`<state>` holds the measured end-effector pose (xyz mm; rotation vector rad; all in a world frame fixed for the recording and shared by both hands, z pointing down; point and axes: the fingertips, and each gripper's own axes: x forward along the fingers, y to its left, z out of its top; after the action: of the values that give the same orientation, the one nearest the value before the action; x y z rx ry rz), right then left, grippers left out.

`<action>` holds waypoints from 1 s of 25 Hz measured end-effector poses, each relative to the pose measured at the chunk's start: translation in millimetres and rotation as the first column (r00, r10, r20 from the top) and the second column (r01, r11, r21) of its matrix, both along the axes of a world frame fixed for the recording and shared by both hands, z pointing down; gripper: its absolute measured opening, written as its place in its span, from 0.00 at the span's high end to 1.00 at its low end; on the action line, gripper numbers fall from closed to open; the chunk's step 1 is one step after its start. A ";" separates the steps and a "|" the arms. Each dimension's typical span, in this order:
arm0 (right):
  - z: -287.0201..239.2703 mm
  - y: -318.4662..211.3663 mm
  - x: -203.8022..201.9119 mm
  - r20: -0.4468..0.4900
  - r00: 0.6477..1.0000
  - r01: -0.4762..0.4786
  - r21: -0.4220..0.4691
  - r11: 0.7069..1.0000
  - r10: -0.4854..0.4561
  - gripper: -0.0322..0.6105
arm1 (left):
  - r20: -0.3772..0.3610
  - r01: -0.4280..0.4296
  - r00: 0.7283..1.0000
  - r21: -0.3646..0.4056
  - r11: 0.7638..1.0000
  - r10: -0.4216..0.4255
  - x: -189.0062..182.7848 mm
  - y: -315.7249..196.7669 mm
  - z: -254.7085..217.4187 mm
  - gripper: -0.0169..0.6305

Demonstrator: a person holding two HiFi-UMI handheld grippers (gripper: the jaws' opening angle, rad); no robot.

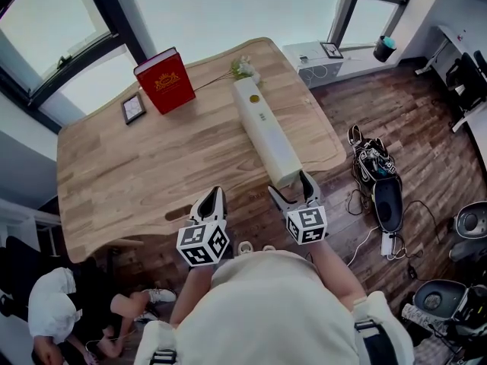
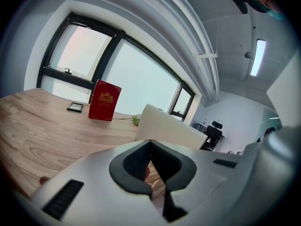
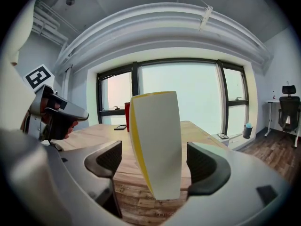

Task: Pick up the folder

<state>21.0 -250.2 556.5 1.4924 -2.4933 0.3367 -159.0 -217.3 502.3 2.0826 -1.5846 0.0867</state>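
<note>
The folder (image 1: 265, 131) is a long cream-white box file with a yellow edge, lying on the wooden table (image 1: 137, 173) with its near end at the front edge. My right gripper (image 1: 293, 190) stands open around that near end; in the right gripper view the folder (image 3: 157, 140) rises between the two dark pads (image 3: 107, 158) with a gap on each side. My left gripper (image 1: 214, 204) is shut and holds nothing, just left of the folder at the table's front edge. From the left gripper (image 2: 151, 166), the folder (image 2: 164, 126) shows beyond the shut jaws.
A red book (image 1: 165, 80) stands at the table's far side, with a small picture frame (image 1: 133, 108) to its left and flowers (image 1: 243, 68) by the folder's far end. Cables and devices (image 1: 377, 177) lie on the floor at right. A person (image 1: 53, 310) sits low at left.
</note>
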 end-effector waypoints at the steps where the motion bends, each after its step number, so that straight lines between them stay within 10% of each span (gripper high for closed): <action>1: 0.9 -2.9 -0.6 0.000 1.000 -0.002 -0.001 1.000 0.002 0.31 | 0.001 0.002 1.000 0.000 1.000 -0.002 -1.1 -0.6 0.0 0.94; 25: 15.9 -51.3 -15.0 -0.047 0.997 -0.054 0.010 0.999 0.054 0.29 | 0.023 0.016 1.000 -0.018 1.000 -0.016 -12.3 -5.3 5.9 0.94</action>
<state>6.1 -301.5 572.4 1.5547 -2.4248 0.2959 -171.3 -222.6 508.2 2.0622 -1.6081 0.1193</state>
